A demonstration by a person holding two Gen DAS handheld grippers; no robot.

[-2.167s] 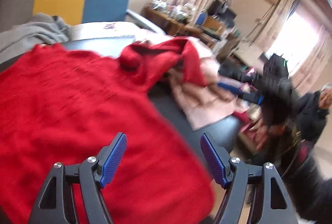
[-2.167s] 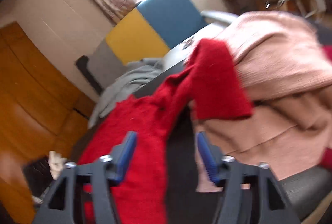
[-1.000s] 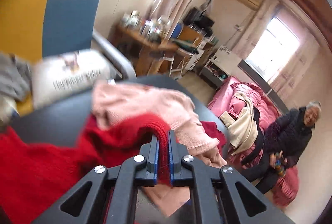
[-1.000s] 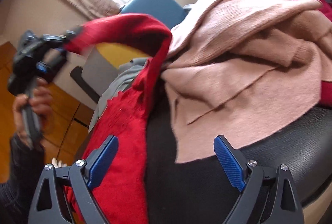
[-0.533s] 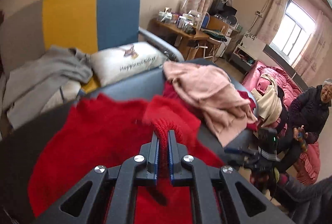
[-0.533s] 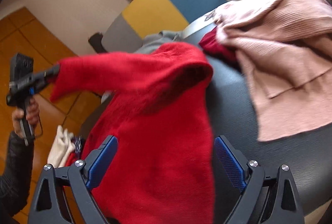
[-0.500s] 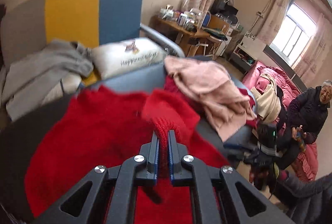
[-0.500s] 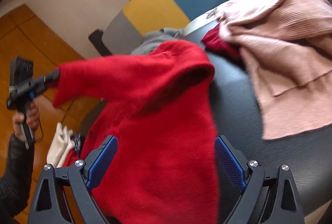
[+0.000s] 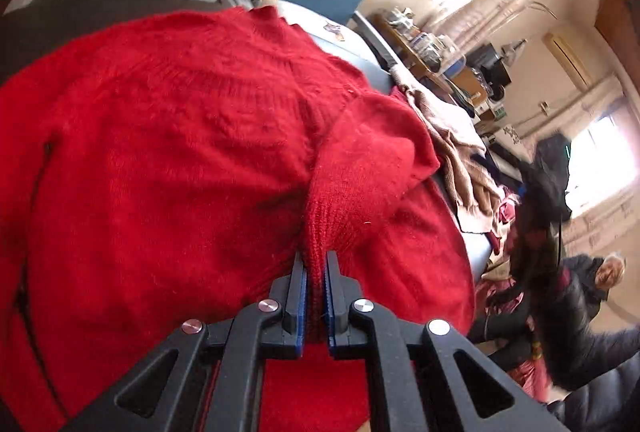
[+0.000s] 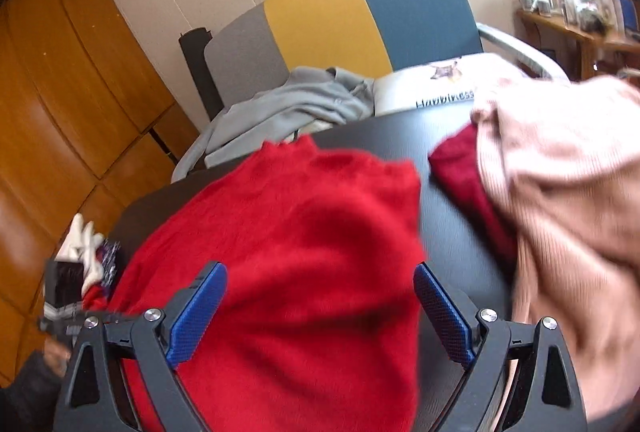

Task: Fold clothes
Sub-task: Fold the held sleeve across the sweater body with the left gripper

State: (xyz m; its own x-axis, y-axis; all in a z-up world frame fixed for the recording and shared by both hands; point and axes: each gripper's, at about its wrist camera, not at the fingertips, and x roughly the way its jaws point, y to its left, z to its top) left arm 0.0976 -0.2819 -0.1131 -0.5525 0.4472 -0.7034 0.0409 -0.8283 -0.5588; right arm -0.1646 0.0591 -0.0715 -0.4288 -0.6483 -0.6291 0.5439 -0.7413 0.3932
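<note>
A red knit sweater (image 9: 168, 159) lies spread on a dark round table (image 10: 400, 141). My left gripper (image 9: 315, 272) is shut on the ribbed cuff of its sleeve (image 9: 352, 191), which is folded over the sweater's body. In the right wrist view the sweater (image 10: 300, 252) fills the middle, and my right gripper (image 10: 320, 296) hangs open and empty just above it. A pink sweater (image 10: 560, 183) lies heaped on the table's right side, over a dark red garment (image 10: 464, 167).
A grey, yellow and blue chair (image 10: 340, 27) stands behind the table with grey clothes (image 10: 288, 107) and a white pillow (image 10: 436, 87) on it. A wooden wardrobe (image 10: 60, 91) is at the left. A person (image 9: 592, 288) sits beyond the table's far edge.
My left gripper has carried the red sleeve across and down onto the sweater's body. The sleeve no longer hangs in the air in the right view. My right gripper stays open.
</note>
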